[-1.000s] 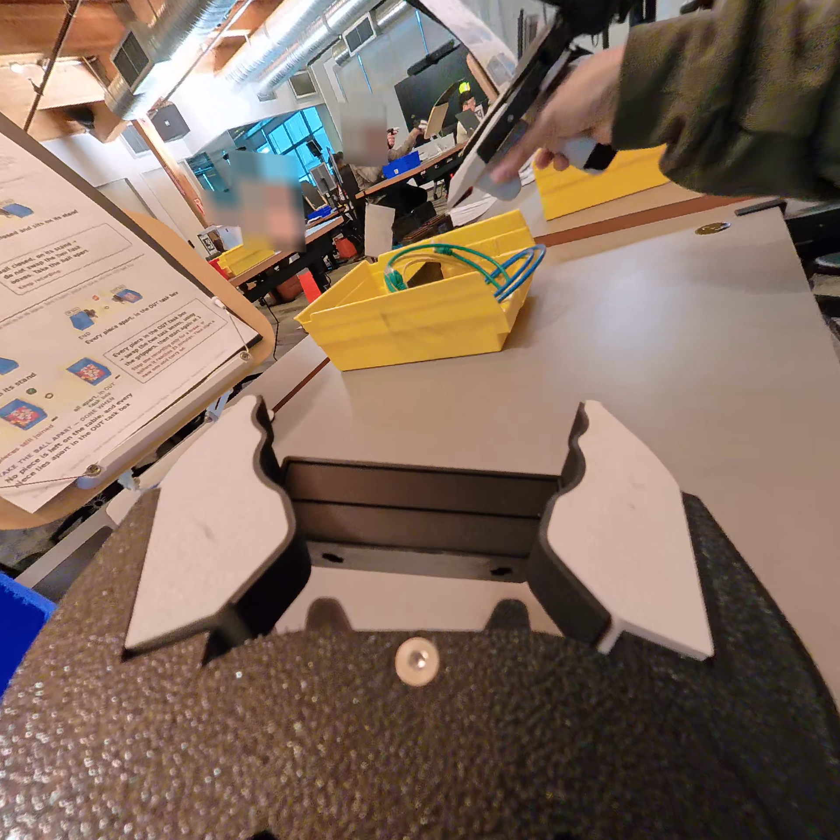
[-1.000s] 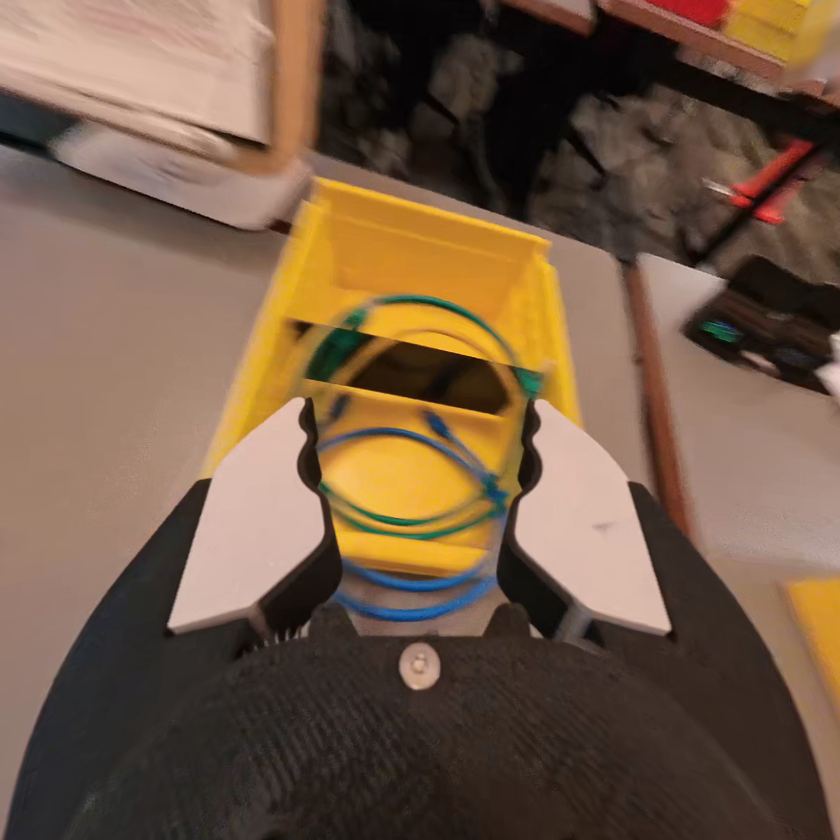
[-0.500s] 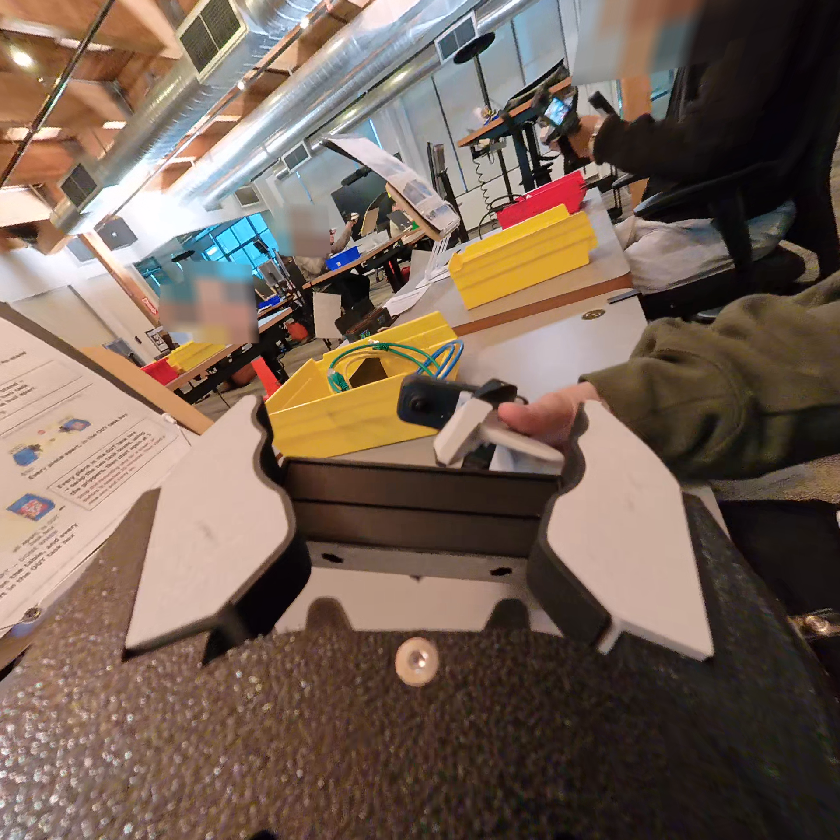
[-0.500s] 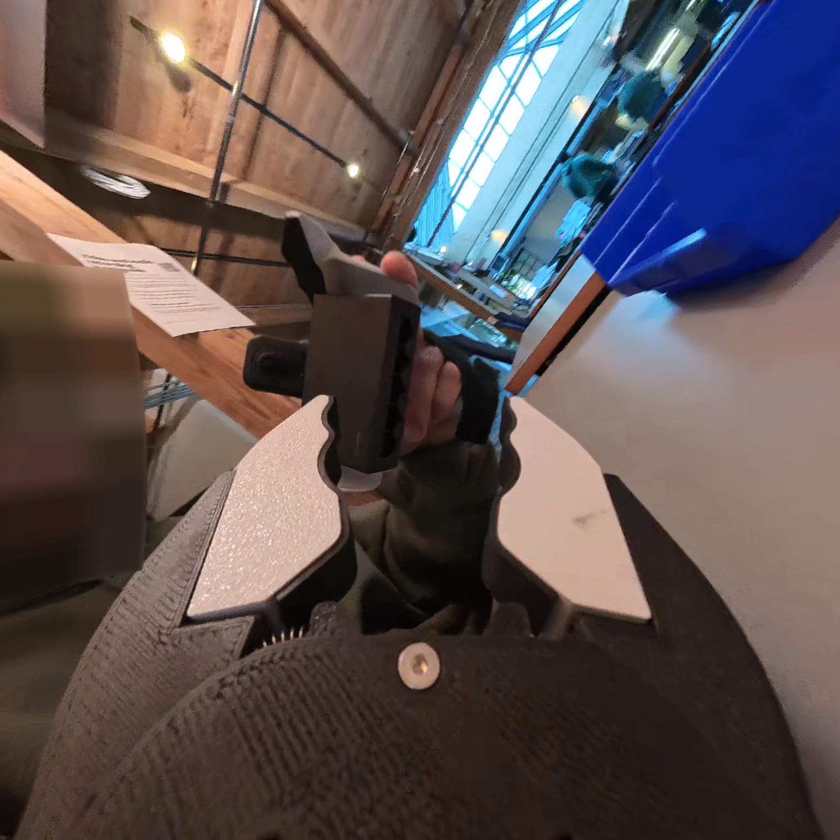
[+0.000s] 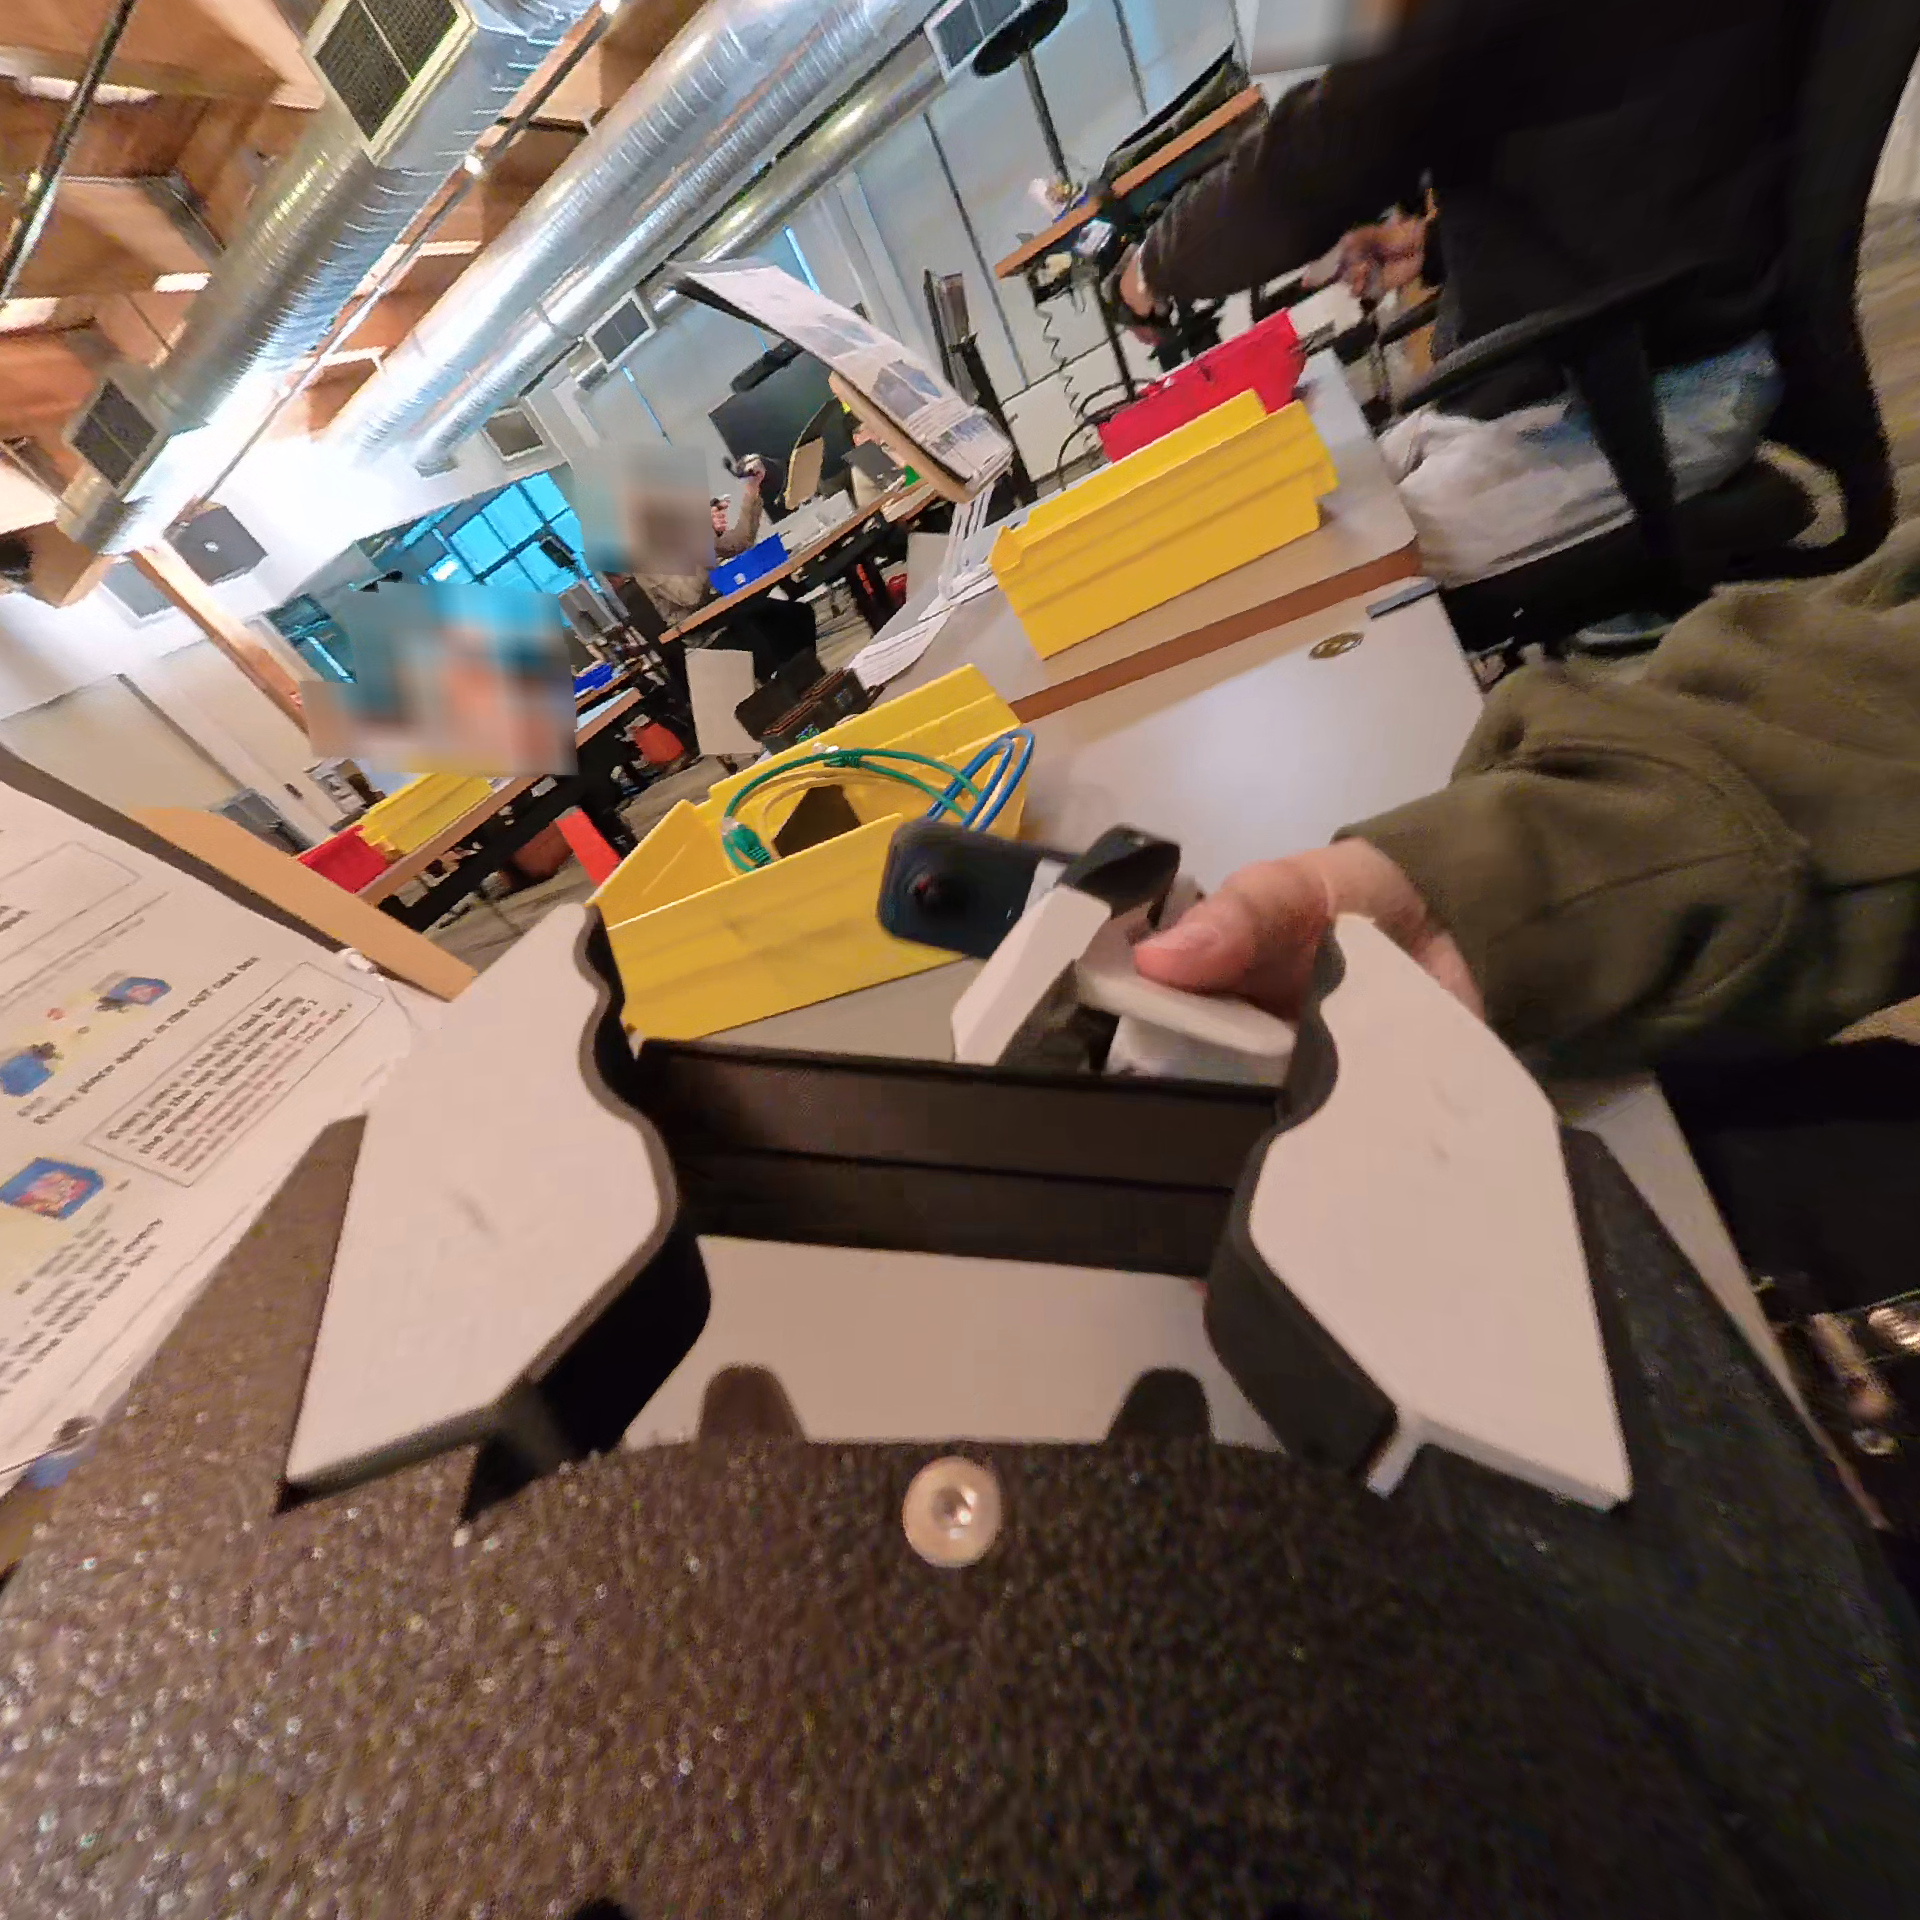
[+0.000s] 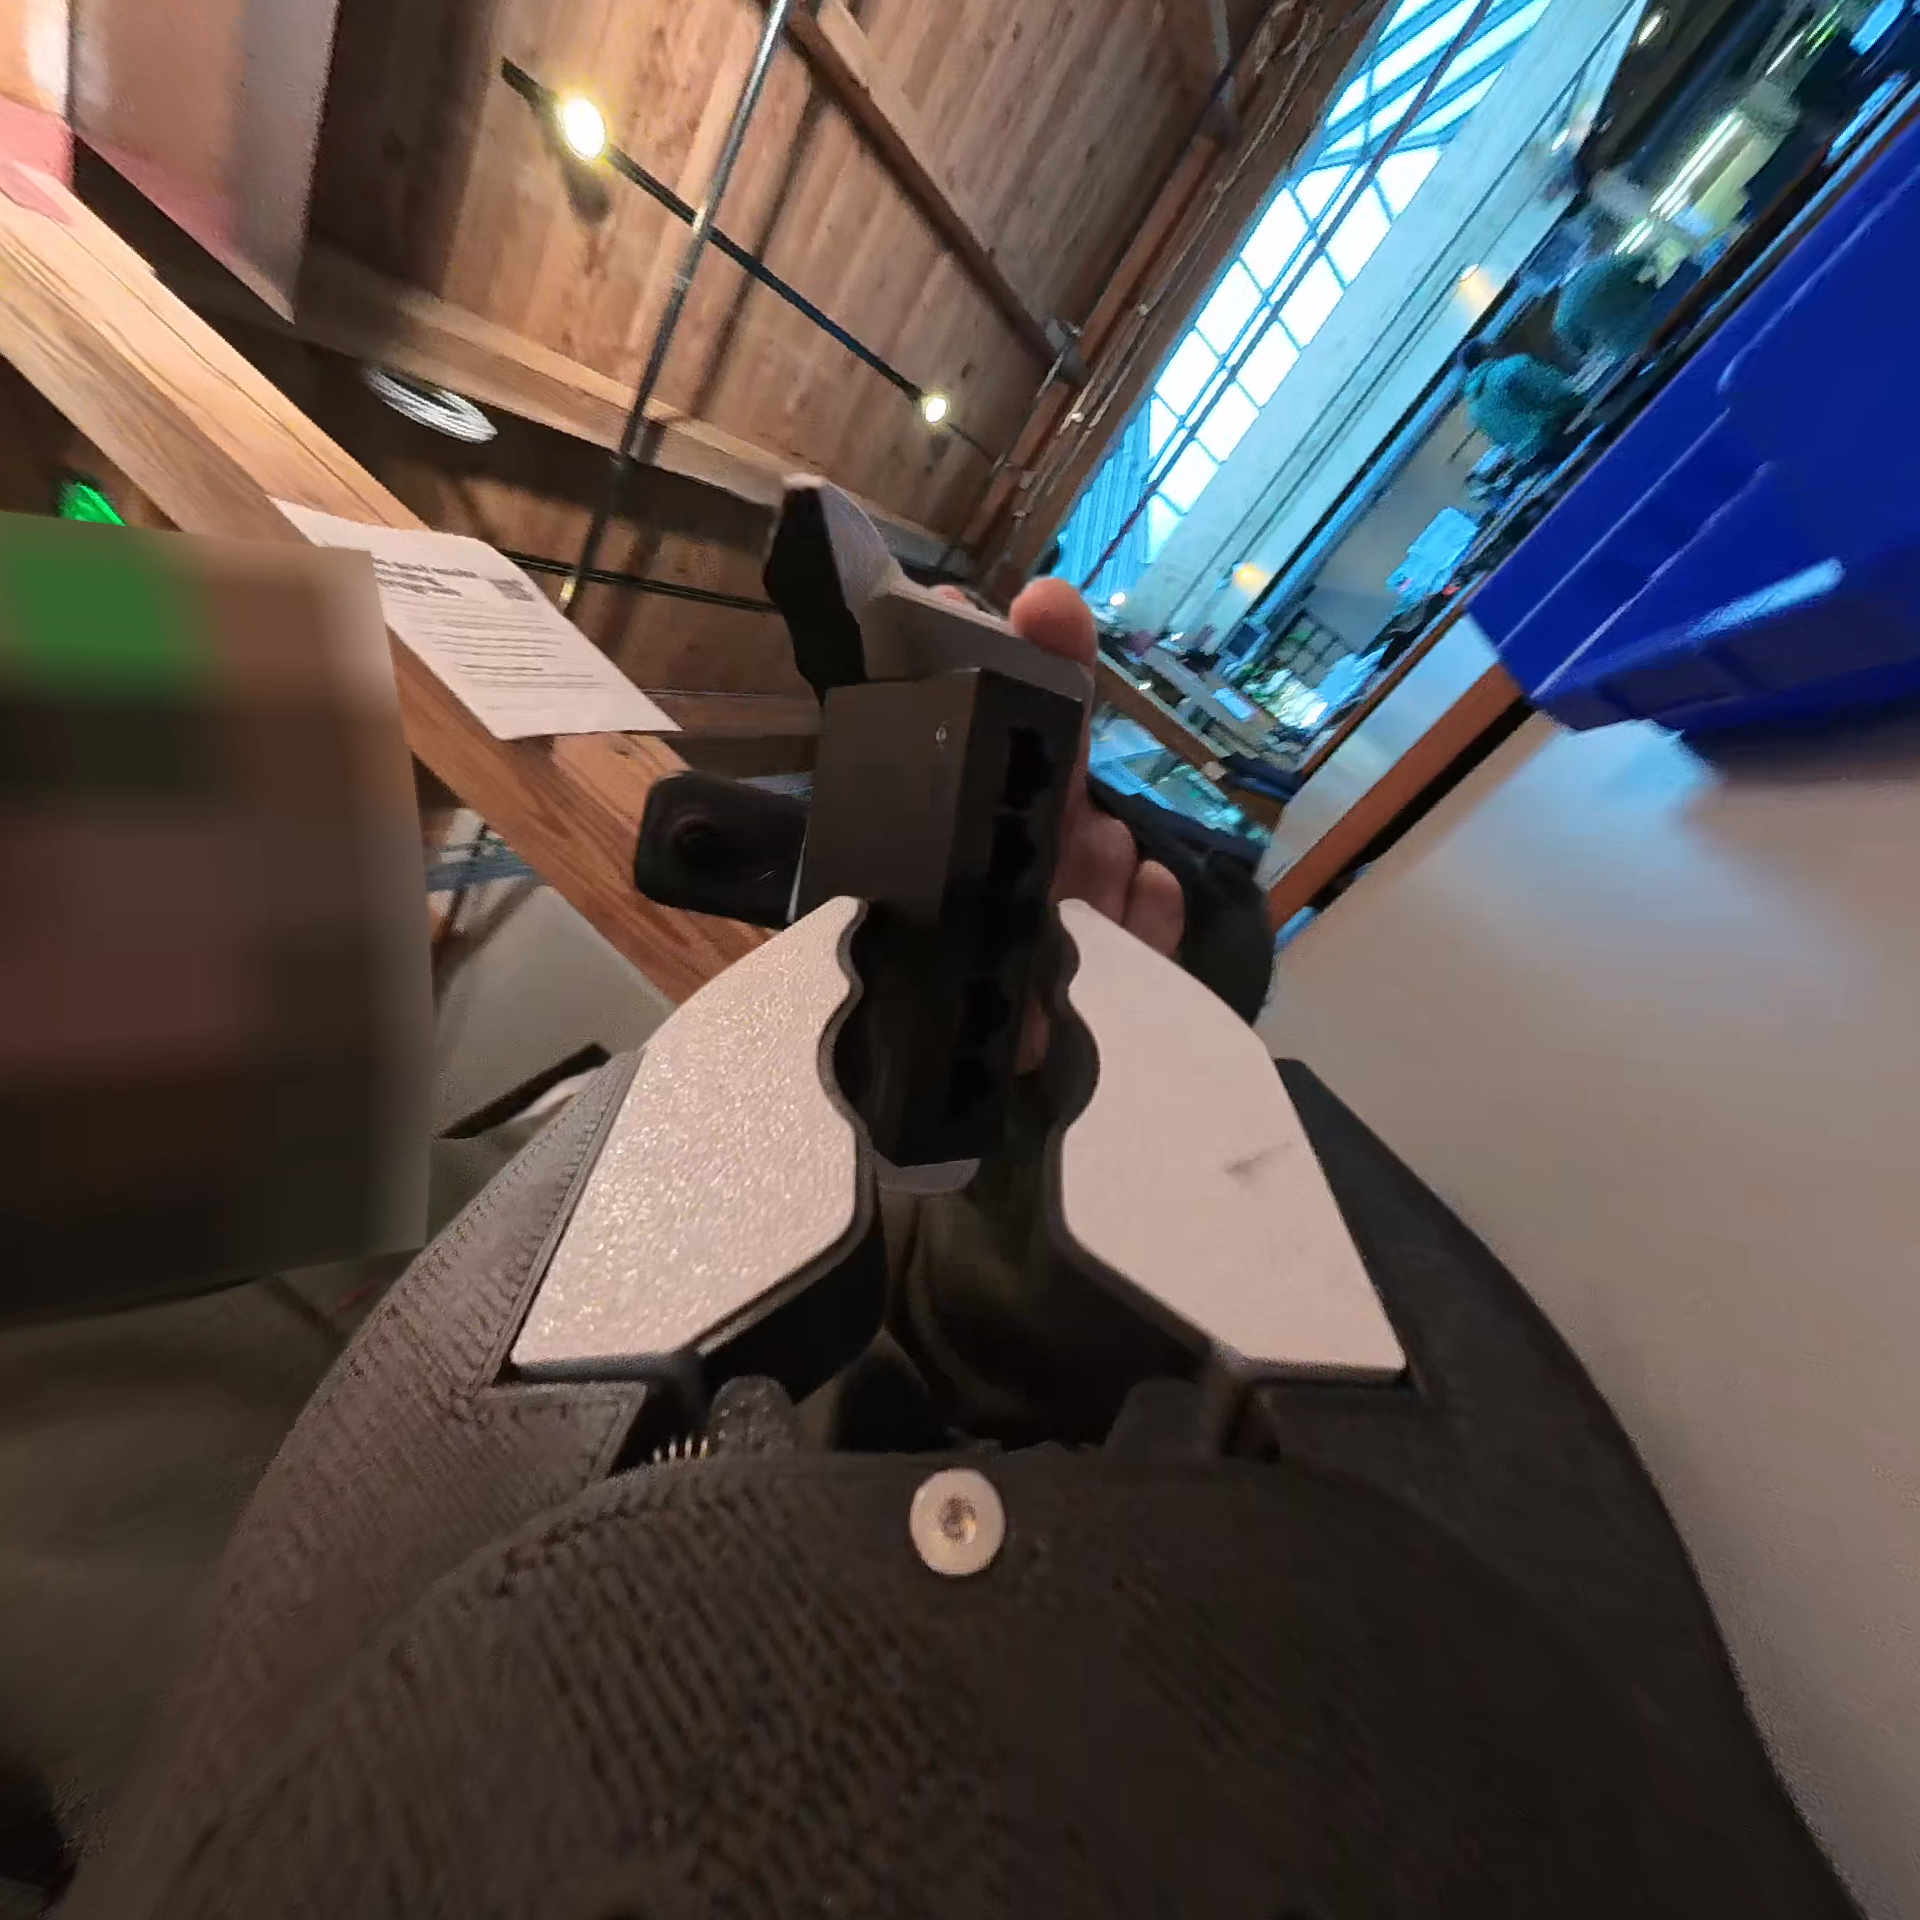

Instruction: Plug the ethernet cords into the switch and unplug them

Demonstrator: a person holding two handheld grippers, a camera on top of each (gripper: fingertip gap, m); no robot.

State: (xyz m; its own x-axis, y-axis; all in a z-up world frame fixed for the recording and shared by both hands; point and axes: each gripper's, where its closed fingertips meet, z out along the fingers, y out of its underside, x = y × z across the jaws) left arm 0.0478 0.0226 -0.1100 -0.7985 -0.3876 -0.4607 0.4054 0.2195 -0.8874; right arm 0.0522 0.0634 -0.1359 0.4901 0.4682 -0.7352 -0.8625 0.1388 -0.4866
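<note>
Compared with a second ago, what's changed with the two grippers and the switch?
The right gripper left the yellow bin, swung to the end of the switch and narrowed its jaws around it; whether it grips is unclear. The left gripper stays shut on the switch; the cords remain in the bin.

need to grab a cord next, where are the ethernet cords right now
In the left wrist view the green and blue ethernet cords lie coiled in the yellow bin on the grey table, beyond the switch held by the left gripper.
</note>
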